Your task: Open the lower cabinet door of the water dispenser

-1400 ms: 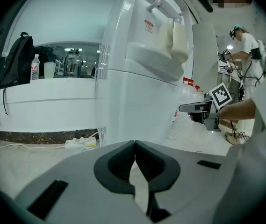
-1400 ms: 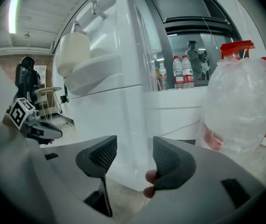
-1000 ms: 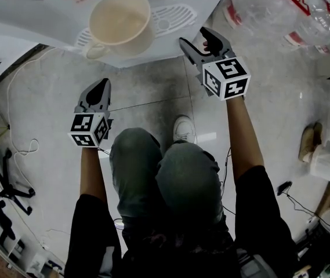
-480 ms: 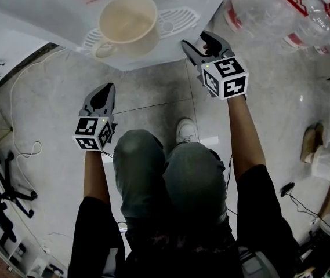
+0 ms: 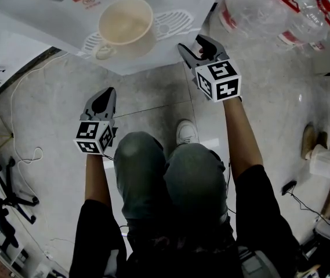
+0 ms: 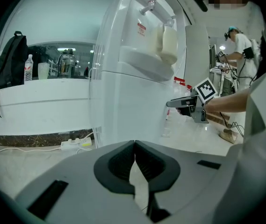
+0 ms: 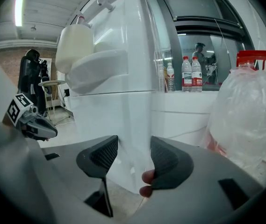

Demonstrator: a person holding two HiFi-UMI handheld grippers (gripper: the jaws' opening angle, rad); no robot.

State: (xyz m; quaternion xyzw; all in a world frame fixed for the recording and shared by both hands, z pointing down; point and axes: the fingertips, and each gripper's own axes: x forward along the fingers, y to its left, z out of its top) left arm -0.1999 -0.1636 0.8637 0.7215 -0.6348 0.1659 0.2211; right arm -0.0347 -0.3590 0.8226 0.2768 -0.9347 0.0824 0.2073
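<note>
now: my right claw (image 7: 133, 148) sits at the front corner of the water dispenser (image 6: 133, 78), jaws closing with the edge of the lower cabinet door (image 7: 118, 118) between them, pads not yet pressing on it. i read the door as shut, flush below the drip tray (image 5: 173, 21), where a cream cup (image 5: 124, 21) stands. left claw (image 6: 134, 146) clenched on nothing, apart from the dispenser front, above the floor (image 5: 54, 109). plastic-wrapped water jug (image 7: 252, 115) just beside the dispenser.

Overhead; two low views facing dispenser (image 6: 133, 87)
</note>
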